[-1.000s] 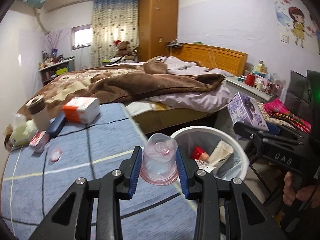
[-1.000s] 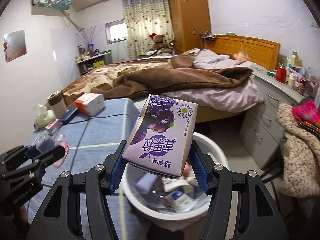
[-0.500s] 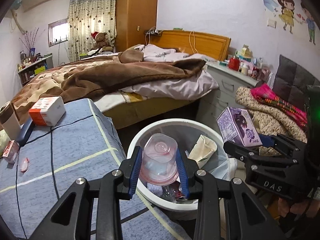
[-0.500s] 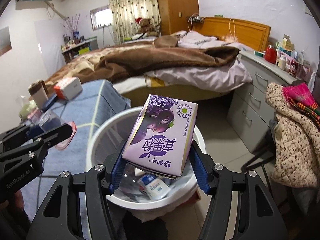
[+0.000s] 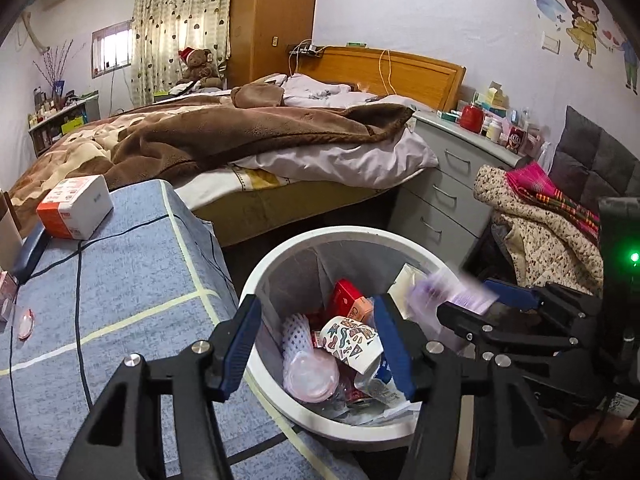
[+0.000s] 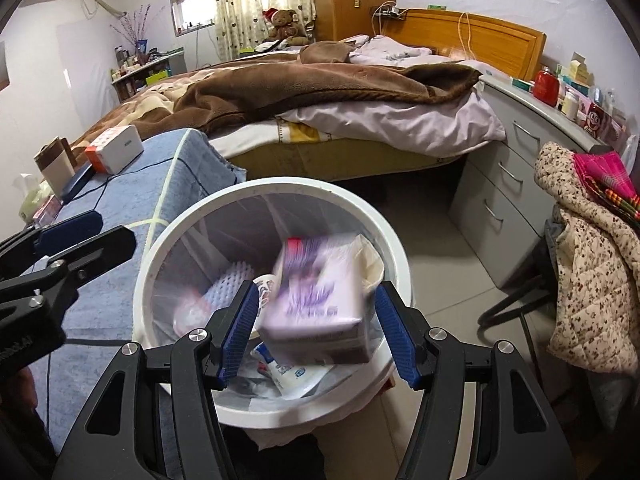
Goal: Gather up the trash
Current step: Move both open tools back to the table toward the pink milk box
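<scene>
**A:** Starting at the left gripper (image 5: 316, 308): its fingers are opening and nothing is sitting between them. The pink plastic cup (image 5: 310, 376) is lying on its side in the trash bin (image 5: 320, 242), at about 6 o'clock from the fingertips.

**B:** And the right gripper (image 6: 316, 296)?

**A:** Its fingers are standing apart, and the pads seem to be clear of the purple carton (image 6: 316, 312). The carton is showing as a tilted blur between them, over the bin's mouth, so I am judging it released and dropping.

**B:** So how is this step being done well?

**A:** By keeping both pairs of fingers over the middle of the bin, not its rim, until each piece is lying inside. The carton is heading for the 3 o'clock side of the pile (already heaped with a patterned paper cup (image 5: 352, 344) and wrappers), so it may be sliding rather than settling. Then it's a matter of lifting straight up before swinging back over the surface (image 5: 132, 280), so the fingers aren't clipping the rim.

**B:** What are you not making out?

**A:** The carton's print is smeared, and the bottom of the bin is lying buried. At 9 o'clock in the left view, a small pink lid (image 5: 25, 323) is resting on the surface, and things past it are being cut off by the frame, so I can't tell how much trash is waiting there.
</scene>
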`<move>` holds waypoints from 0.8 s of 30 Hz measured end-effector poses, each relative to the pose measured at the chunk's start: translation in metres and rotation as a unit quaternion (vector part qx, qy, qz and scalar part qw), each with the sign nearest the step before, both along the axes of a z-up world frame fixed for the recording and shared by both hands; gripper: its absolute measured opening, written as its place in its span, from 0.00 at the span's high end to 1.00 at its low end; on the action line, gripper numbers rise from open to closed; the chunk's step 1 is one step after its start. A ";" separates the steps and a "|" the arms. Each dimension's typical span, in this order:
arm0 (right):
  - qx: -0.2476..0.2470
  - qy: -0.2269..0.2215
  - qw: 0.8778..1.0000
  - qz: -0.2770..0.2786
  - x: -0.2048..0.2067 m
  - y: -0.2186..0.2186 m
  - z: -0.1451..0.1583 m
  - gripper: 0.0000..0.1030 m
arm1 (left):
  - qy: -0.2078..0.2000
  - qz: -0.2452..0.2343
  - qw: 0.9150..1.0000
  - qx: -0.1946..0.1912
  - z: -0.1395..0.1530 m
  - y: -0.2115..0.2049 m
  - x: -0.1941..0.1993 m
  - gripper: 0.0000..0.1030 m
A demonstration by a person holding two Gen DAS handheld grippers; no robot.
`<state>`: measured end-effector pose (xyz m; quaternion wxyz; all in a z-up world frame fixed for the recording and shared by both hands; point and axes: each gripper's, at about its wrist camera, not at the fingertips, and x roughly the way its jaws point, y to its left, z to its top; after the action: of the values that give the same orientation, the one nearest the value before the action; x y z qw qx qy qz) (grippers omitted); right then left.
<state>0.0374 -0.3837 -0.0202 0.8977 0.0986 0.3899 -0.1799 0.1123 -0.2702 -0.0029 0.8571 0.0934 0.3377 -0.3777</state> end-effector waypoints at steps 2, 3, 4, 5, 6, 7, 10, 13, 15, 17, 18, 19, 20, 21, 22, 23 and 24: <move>0.002 -0.001 1.000 -0.003 0.000 -0.002 0.000 0.39 | 0.000 0.003 1.000 0.001 0.000 0.001 0.002 0.39; 0.004 -0.002 1.000 -0.005 -0.001 -0.002 0.000 0.36 | 0.001 0.005 1.000 0.001 0.000 0.002 0.003 0.38; 0.005 -0.002 1.000 -0.007 -0.002 -0.002 0.001 0.34 | 0.004 0.006 1.000 -0.002 0.000 0.003 0.004 0.38; 0.004 -0.002 1.000 -0.008 -0.001 -0.002 0.001 0.33 | 0.007 0.006 1.000 -0.005 0.000 0.004 0.005 0.37; 0.004 -0.004 1.000 -0.009 -0.003 -0.001 0.002 0.33 | 0.009 0.008 1.000 -0.007 0.000 0.006 0.005 0.37; 0.003 -0.004 1.000 -0.010 -0.001 -0.001 0.002 0.33 | 0.005 0.011 1.000 -0.006 0.001 0.008 0.005 0.37; 0.002 -0.012 1.000 -0.009 0.001 0.002 0.006 0.33 | -0.003 0.016 1.000 -0.007 0.004 0.014 0.004 0.37; 0.002 -0.020 1.000 -0.008 0.002 0.006 0.011 0.33 | 0.001 0.021 1.000 -0.014 0.008 0.022 0.005 0.37; -0.001 -0.023 1.000 -0.005 0.003 0.010 0.013 0.33 | -0.004 0.025 1.000 -0.018 0.012 0.029 0.005 0.37; -0.004 -0.026 1.000 -0.002 0.005 0.015 0.015 0.33 | -0.006 0.030 0.999 -0.021 0.015 0.036 0.005 0.37; -0.003 -0.028 1.000 0.000 0.005 0.017 0.016 0.33 | -0.008 0.032 0.999 -0.024 0.016 0.040 0.005 0.37; -0.001 -0.029 1.000 0.003 0.006 0.019 0.016 0.33 | -0.010 0.037 0.999 -0.025 0.018 0.045 0.005 0.37; 0.000 -0.032 0.999 0.007 0.007 0.022 0.018 0.33 | -0.014 0.041 0.999 -0.025 0.019 0.048 0.005 0.37; 0.000 -0.035 0.999 0.008 0.006 0.025 0.019 0.33 | -0.017 0.044 0.999 -0.025 0.021 0.051 0.006 0.37; 0.000 -0.039 0.999 0.011 0.007 0.028 0.021 0.33 | -0.020 0.048 0.998 -0.025 0.023 0.056 0.006 0.37; 0.000 -0.041 0.999 0.015 0.008 0.031 0.022 0.33 | -0.021 0.051 0.998 -0.027 0.024 0.061 0.007 0.37; 0.000 -0.043 0.999 0.018 0.009 0.033 0.023 0.33 | -0.022 0.054 0.998 -0.030 0.026 0.067 0.008 0.37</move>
<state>0.0459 -0.3503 0.0023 0.9168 0.0995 0.3525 -0.1592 0.1201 -0.2030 0.0230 0.8858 0.0570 0.3121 -0.3385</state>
